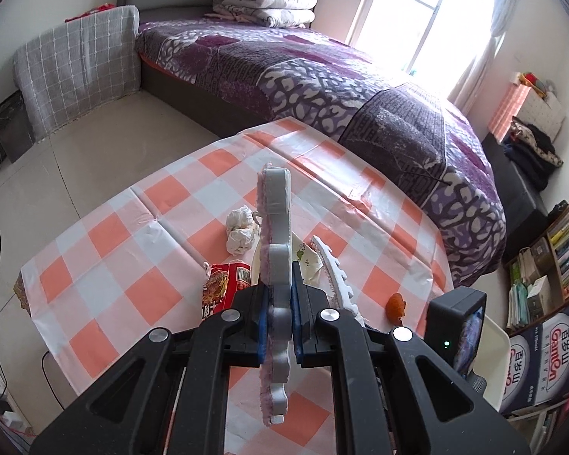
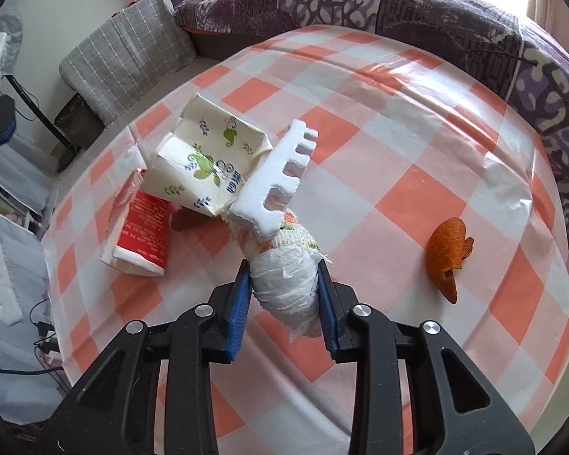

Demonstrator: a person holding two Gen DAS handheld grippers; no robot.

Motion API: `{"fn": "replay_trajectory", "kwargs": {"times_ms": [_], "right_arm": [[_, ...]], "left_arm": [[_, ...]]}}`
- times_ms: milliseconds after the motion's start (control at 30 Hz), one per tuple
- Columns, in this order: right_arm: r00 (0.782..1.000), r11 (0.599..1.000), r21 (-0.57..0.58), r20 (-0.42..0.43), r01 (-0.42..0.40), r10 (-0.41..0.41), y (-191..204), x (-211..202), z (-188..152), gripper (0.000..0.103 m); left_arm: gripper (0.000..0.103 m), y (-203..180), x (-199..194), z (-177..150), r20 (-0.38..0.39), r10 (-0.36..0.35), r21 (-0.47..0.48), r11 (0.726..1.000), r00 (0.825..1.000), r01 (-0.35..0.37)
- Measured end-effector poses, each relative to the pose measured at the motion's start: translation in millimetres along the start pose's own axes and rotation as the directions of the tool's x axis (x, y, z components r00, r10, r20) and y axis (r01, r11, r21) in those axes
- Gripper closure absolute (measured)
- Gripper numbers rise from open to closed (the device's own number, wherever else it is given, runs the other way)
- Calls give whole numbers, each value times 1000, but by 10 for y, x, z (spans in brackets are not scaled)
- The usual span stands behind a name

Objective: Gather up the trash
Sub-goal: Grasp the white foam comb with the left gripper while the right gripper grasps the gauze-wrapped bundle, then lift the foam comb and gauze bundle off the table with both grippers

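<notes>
My left gripper [image 1: 278,316] is shut on a grey, pink-edged dustpan-like tool [image 1: 275,227] that stands upright over the checkered table [image 1: 132,250]. My right gripper [image 2: 284,295] is shut on the tape-wrapped handle [image 2: 284,284] of a white toothed brush [image 2: 280,178], whose head touches a crushed paper cup [image 2: 205,167]. A red snack box [image 2: 144,231] lies left of the cup. An orange peel [image 2: 449,254] lies to the right. Crumpled tissue [image 1: 241,231] sits further out on the table. The brush [image 1: 334,273] and the red box [image 1: 223,288] also show in the left wrist view.
A bed with a purple cover [image 1: 322,72] borders the table's far side. A grey-covered chair [image 1: 79,68] and a dark bin [image 1: 7,121] stand at the left on the floor. Shelves and boxes [image 1: 542,295] stand at the right. Cables [image 2: 41,337] lie on the floor.
</notes>
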State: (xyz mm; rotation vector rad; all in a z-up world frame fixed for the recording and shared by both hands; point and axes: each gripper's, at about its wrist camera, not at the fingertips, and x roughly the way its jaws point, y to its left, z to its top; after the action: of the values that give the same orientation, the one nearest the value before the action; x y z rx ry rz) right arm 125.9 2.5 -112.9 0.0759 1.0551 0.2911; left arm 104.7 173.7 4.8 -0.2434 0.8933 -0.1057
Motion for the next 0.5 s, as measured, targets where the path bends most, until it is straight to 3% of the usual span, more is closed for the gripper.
{"fn": "replay_trajectory", "kwargs": {"times_ms": [233,500], "right_arm": [[993,999,32,116,-32,28,-25,-422,131,72],[983,998,55,181,-37,26,-129,-749,172,72]], "left_arm": [[93,-23,-42,27,26,2,-21,1000,1000,-1],[93,-117,-68,46,46,-18,-31,999,999,19]]}}
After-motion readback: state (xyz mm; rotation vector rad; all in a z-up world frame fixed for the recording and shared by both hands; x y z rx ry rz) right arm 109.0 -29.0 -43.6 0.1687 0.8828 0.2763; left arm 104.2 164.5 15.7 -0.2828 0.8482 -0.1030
